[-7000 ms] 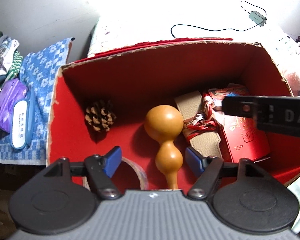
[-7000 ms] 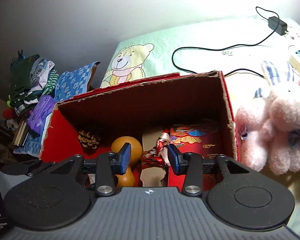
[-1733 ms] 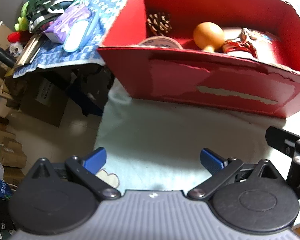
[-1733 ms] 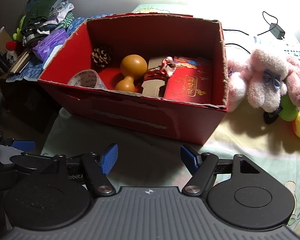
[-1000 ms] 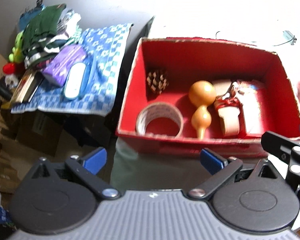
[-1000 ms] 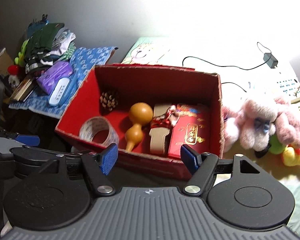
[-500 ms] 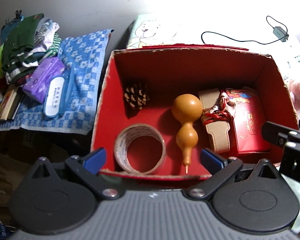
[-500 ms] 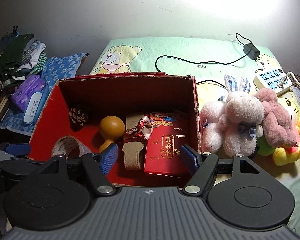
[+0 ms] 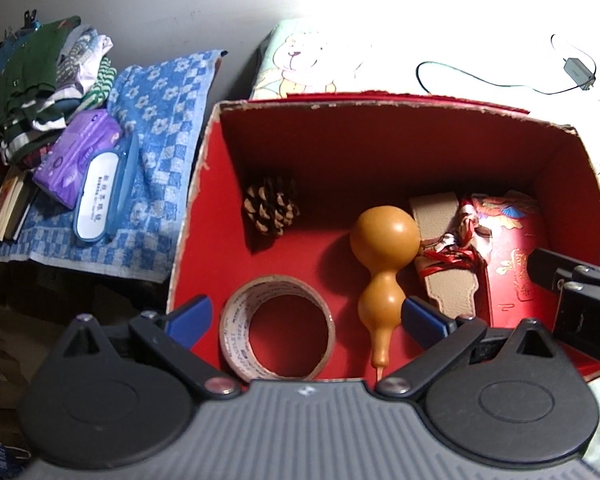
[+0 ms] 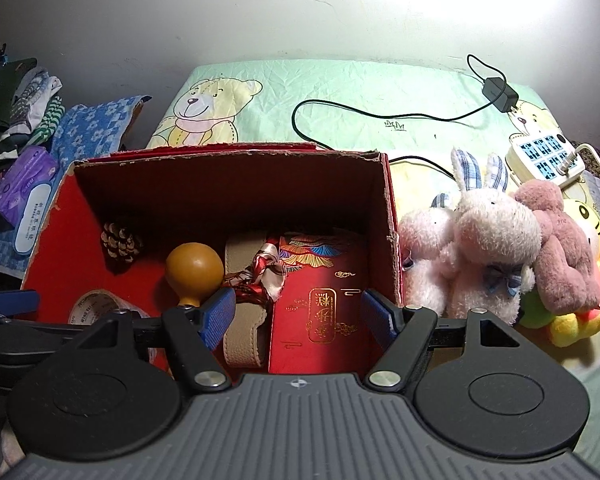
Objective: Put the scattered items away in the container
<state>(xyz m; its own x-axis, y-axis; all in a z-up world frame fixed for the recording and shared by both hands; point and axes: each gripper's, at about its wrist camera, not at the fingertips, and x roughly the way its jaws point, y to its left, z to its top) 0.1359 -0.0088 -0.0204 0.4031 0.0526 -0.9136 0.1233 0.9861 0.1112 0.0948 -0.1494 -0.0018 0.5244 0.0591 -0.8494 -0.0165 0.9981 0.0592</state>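
Both the left hand-held gripper (image 9: 305, 316) and the right hand-held gripper (image 10: 298, 314) hang released and empty above the red box (image 9: 380, 136) on the bed (image 10: 380, 84). Inside lie a tape roll (image 9: 278, 328), gourd (image 9: 384, 256), pine cone (image 9: 270, 210), beige strap (image 9: 446, 280) and red packet (image 10: 324, 304).

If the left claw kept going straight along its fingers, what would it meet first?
Probably the tape roll on the red box floor, with the gourd just right of that line. The left claw is open and empty; depth is uncertain.
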